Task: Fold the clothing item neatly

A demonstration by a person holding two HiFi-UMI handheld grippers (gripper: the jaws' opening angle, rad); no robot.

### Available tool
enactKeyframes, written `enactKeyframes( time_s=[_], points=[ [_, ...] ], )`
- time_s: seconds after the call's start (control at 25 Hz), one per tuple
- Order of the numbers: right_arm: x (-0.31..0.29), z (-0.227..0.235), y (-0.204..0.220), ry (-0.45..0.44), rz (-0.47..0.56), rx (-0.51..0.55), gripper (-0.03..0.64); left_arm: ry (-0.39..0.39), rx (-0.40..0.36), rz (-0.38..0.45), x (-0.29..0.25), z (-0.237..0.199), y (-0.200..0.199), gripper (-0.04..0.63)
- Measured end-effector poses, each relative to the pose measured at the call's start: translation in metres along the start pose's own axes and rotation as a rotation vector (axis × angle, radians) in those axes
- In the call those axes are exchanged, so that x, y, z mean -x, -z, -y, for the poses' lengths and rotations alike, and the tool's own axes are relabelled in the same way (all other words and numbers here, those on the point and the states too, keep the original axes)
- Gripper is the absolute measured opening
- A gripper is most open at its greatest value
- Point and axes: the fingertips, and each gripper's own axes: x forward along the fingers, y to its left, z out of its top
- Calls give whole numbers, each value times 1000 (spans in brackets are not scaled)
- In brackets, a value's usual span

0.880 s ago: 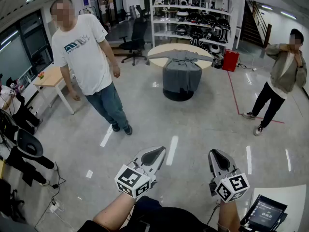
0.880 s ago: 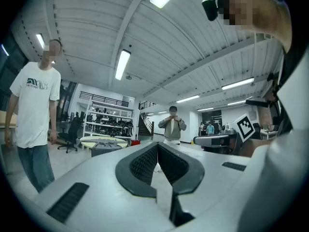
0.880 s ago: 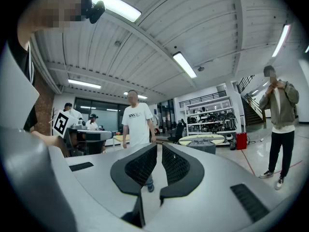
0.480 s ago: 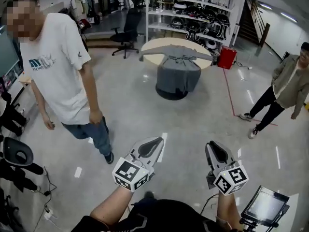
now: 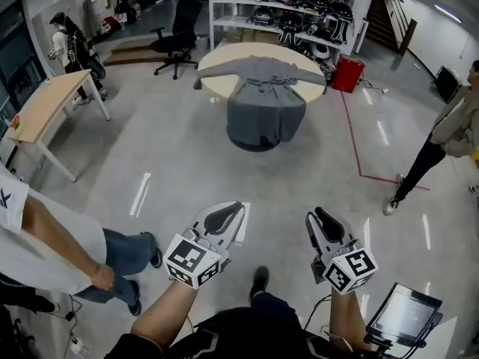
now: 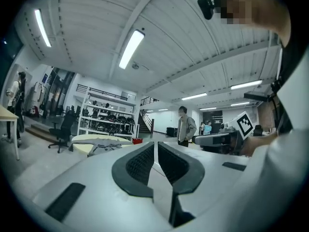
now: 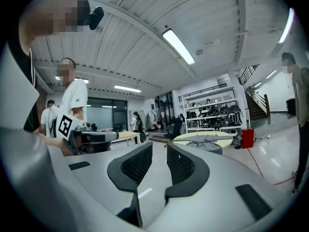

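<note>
While the walk brings the grey long-sleeved garment (image 5: 263,96), draped over the near edge of the round beige worktop (image 5: 258,49), closer but not within reach, the left gripper (image 5: 233,209) has its jaws together and the right gripper (image 5: 314,219) narrowly apart, both empty, so folding waits.

A lab-like workshop hall: a white shelving rack (image 5: 288,10) stacked with dark gear at 12 o'clock, an office chair (image 5: 177,28) at 11, a staircase (image 5: 395,25) at 1, and a glossy grey floor (image 5: 187,155) marked with a red tape line (image 5: 350,137).

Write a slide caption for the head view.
Left gripper shut, right gripper slightly open, both empty and level, across the floor from the grey garment draped over the round table.
</note>
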Motion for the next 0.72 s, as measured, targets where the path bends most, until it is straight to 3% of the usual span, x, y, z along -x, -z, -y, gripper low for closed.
enactKeyframes(
  time_s=[0.4,0.52,0.56,0.72],
  points=[
    [-149,151,-43,-65,26,40,100,-80,8,-29,-176,-112,-13,3],
    [-195,192,-21,-51,-21,11,104,-62,47,-52,-219,-161,6,45],
    [-217,211,-11,-45,-35,5,118,-57,54,-56,-236,-184,13,81],
    [-300,276,31,-15,-105,-28,143,-43,55,-113,-301,-279,49,122]
  ],
)
